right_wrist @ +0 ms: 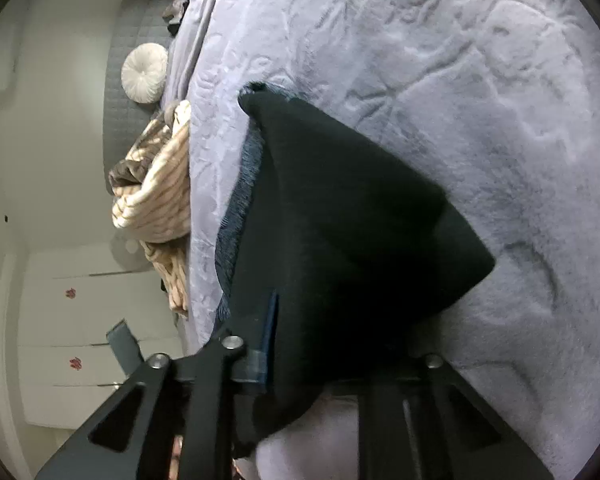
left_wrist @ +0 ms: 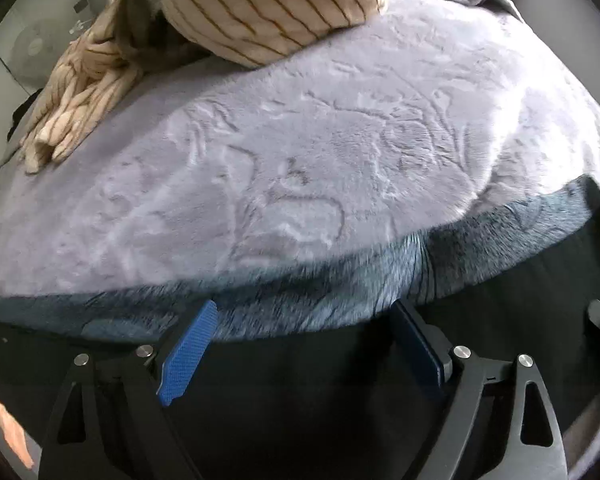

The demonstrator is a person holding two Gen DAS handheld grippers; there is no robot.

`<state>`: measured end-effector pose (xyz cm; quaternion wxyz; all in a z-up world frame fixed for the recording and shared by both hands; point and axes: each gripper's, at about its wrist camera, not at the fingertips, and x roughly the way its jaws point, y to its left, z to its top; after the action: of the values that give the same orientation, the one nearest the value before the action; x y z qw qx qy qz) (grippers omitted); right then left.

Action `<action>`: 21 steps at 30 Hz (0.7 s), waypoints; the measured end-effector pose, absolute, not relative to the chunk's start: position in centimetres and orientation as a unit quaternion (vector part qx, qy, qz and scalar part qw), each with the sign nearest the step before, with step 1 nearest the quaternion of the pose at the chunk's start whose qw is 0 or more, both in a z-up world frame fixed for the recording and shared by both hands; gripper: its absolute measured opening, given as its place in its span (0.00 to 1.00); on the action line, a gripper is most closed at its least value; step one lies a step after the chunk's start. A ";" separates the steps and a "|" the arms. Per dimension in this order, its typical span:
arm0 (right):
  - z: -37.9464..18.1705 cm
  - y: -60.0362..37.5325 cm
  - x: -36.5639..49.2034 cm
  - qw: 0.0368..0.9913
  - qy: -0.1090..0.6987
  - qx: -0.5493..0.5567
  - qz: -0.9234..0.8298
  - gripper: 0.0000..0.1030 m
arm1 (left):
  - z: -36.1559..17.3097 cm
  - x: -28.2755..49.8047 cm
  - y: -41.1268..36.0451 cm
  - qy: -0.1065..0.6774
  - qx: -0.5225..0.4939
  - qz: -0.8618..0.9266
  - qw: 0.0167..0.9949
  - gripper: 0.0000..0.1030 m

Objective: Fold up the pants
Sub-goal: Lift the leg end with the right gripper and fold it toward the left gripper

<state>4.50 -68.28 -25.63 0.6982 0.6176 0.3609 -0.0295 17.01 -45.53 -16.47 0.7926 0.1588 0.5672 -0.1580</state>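
pants [right_wrist: 340, 216]: we see black, fleece-lined cloth lying on the bedspread, one corner lifted in the right wrist view.
handling: we judge them soft, limp and light, with a plush lining that should not slip; an edge or corner is the best hold.
right gripper [right_wrist: 300, 344]: closed on a fold of the pants.
left gripper [left_wrist: 304, 320]: jaws wide apart over the pants' fuzzy edge, pinching nothing.
bedspread [left_wrist: 300, 140]: grey embossed plush under the pants.
striped blanket [left_wrist: 260, 4]: heaped well beyond the pants.
round cushion [right_wrist: 145, 73]: farther off, past the blanket.
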 end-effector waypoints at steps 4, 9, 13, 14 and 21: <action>-22.5 -67.4 4.3 0.726 0.348 0.592 -0.021 0.15 | -14.3 14.5 -43.2 0.562 0.143 -0.177 0.795 0.87; -17.4 -65.0 5.4 0.777 0.361 0.515 -0.014 0.15 | -18.5 12.2 -44.3 0.575 0.172 -0.191 0.777 0.87; -13.3 -61.1 7.1 0.824 0.388 0.412 -0.020 0.14 | -17.9 13.4 -43.3 0.591 0.146 -0.215 0.764 0.87; -12.1 -60.0 7.5 0.835 0.390 0.388 -0.023 0.15 | -17.3 13.8 -42.4 0.590 0.142 -0.220 0.764 0.87; -7.5 -50.6 10.2 0.870 0.419 0.256 -0.034 0.15 | -13.1 16.6 -32.6 0.568 0.110 -0.209 0.788 0.87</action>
<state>10.16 -50.65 -7.48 0.8704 0.2560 0.4191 -0.0339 16.61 -32.56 -13.13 0.7882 0.1096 0.5683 -0.2089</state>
